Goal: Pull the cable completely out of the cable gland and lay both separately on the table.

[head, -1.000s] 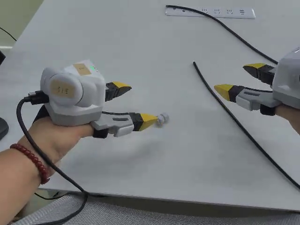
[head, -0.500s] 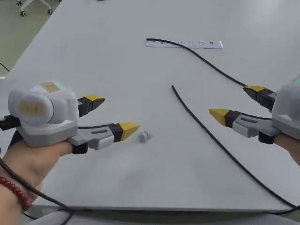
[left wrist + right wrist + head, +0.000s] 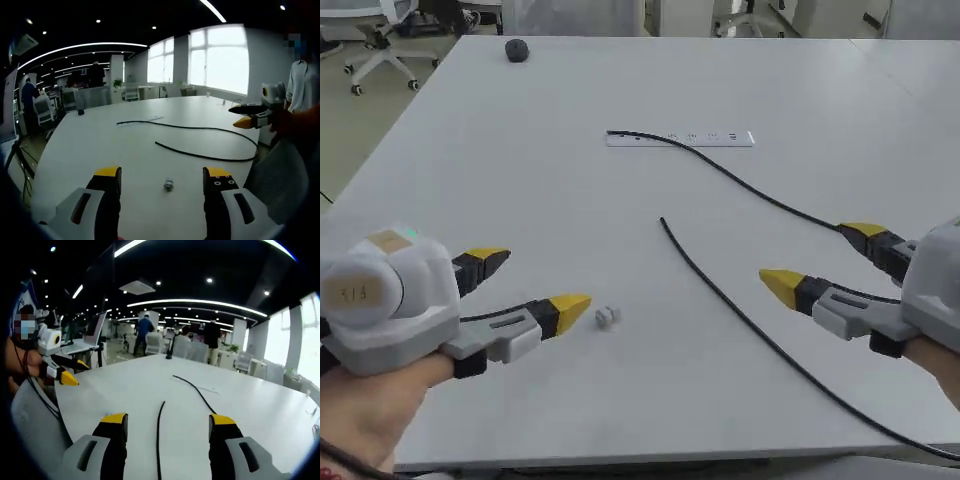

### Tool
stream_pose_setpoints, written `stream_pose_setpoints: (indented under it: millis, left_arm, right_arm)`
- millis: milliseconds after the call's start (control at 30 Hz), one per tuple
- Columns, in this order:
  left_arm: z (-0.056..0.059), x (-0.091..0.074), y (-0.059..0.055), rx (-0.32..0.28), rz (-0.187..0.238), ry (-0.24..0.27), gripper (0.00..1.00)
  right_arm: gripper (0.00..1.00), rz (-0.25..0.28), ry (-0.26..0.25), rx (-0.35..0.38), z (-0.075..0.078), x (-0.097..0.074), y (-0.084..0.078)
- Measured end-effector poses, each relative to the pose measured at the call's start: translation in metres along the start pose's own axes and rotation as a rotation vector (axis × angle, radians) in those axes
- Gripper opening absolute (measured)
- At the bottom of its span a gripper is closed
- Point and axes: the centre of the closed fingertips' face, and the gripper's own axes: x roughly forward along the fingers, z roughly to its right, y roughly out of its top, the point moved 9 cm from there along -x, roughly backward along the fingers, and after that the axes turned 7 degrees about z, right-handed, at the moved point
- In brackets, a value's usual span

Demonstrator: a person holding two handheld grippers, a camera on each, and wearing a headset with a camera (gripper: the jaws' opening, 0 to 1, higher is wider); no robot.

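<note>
The left claw (image 3: 530,282) is held low over the near left of the counter (image 3: 570,200), gripped from below by the left hand (image 3: 365,420), its yellow-tipped jaws spread apart, holding nothing, pointing right and away from the person. The right claw (image 3: 820,257) comes in from the near right and points left, its jaws likewise wide apart and holding nothing. The cable gland (image 3: 607,316) lies alone on the counter just right of the left claw's nearer tip, not touching it; in the left gripper view it sits just ahead of the left claw (image 3: 163,173), as a small pale gland (image 3: 168,185). The cable (image 3: 725,299) lies well apart from it, running from a free end near the middle of the counter to the near right edge, and in the right gripper view it stretches away between the jaws of the right claw (image 3: 168,420). A second run of black cable (image 3: 740,185) leads from a white power strip (image 3: 680,139) at the far side toward the right claw; whether the two join cannot be told. A second ago the left claw's nearer tip was right against the gland; now a clear gap separates them. The right claw's nearer tip also stands farther from the cable than before. Both claws were open then, as now.
</note>
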Motion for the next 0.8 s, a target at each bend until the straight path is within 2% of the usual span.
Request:
stream_pose_setpoints:
  millis: [33,67,133,200,267,333,433,567,800]
  left_arm:
    - [0.001,-0.002,0.000,-0.015,0.005,0.022,0.67]
    - [0.003,-0.004,-0.002,-0.011,-0.004,0.024,0.67]
    - [0.007,-0.006,-0.003,-0.021,0.008,0.033,0.67]
    - [0.010,-0.005,-0.006,0.006,-0.013,0.034,0.68]
    - [0.014,-0.003,-0.010,-0.003,-0.015,0.031,0.68]
    - [0.016,-0.003,-0.012,0.019,-0.025,0.037,0.68]
    - [0.012,-0.003,-0.012,0.037,-0.020,0.052,0.69]
    - [0.007,-0.005,-0.013,0.030,-0.019,0.082,0.70]
    - [0.005,-0.005,-0.014,0.033,-0.022,0.097,0.70]
  right_arm:
    - [0.67,-0.012,-0.010,0.010,-0.001,-0.003,-0.002]
    - [0.68,-0.002,-0.014,0.006,-0.005,-0.007,-0.001]
    - [0.67,0.000,-0.011,-0.001,-0.009,-0.010,0.000]
    - [0.68,0.010,-0.017,-0.008,-0.011,-0.012,-0.001]
    - [0.67,0.001,-0.015,-0.006,-0.010,-0.010,-0.004]
    - [0.67,-0.008,-0.016,-0.010,-0.011,-0.009,-0.005]
    - [0.65,0.005,-0.020,-0.009,-0.009,-0.008,-0.004]
    - [0.64,-0.002,-0.023,-0.022,-0.010,-0.006,-0.007]
    - [0.63,-0.014,-0.016,-0.055,-0.012,-0.003,-0.009]
